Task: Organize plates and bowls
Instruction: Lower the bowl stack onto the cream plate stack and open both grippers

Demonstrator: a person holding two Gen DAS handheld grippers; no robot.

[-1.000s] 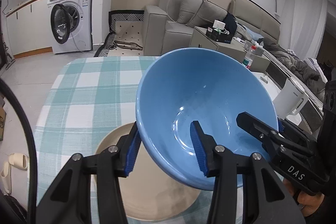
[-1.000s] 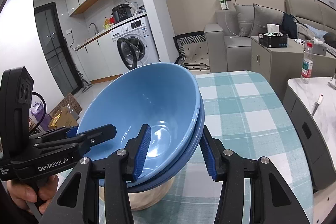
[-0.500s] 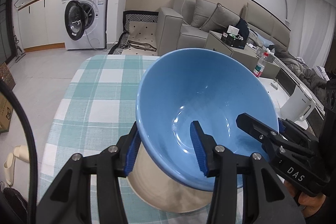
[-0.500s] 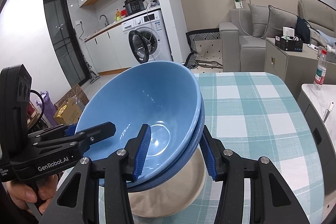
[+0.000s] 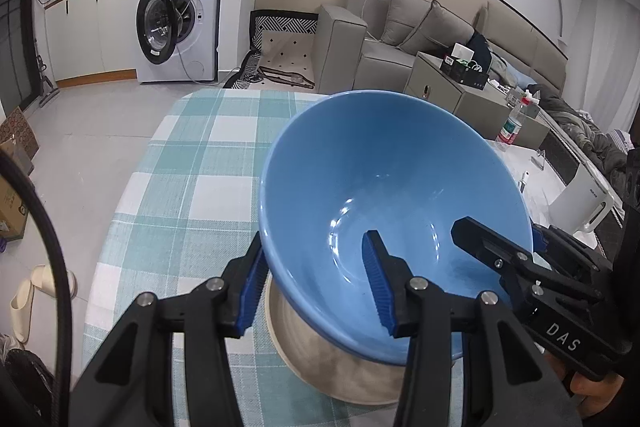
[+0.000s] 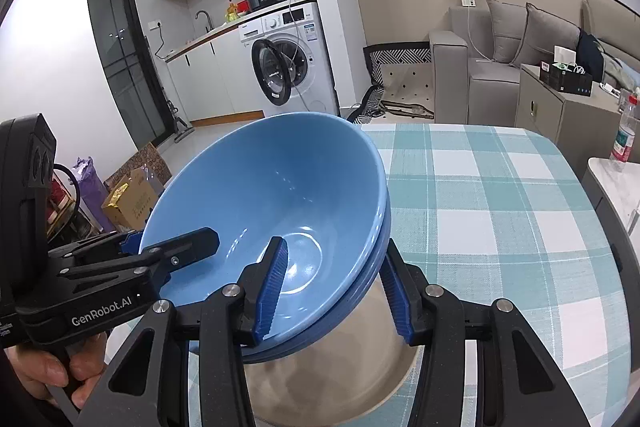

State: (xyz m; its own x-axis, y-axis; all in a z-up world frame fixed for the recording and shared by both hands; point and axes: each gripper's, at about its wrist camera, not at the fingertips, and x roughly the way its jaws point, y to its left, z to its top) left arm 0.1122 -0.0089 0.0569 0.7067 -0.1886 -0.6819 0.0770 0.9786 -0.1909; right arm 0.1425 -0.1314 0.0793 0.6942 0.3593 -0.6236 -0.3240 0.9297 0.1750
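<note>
Blue ceramic bowls (image 6: 272,203), stacked, clamped at opposite rims by left gripper (image 5: 316,279) and right gripper (image 6: 334,287) above beige plate (image 6: 340,367).

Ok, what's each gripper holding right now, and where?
Both grip the stacked blue bowls by opposite rims: left gripper, right gripper, one finger inside, one outside.

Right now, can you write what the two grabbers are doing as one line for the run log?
left gripper: shut on blue bowls rim | right gripper: shut on opposite rim | bowls: nested, tilted, above beige plate | table: checked cloth
</note>
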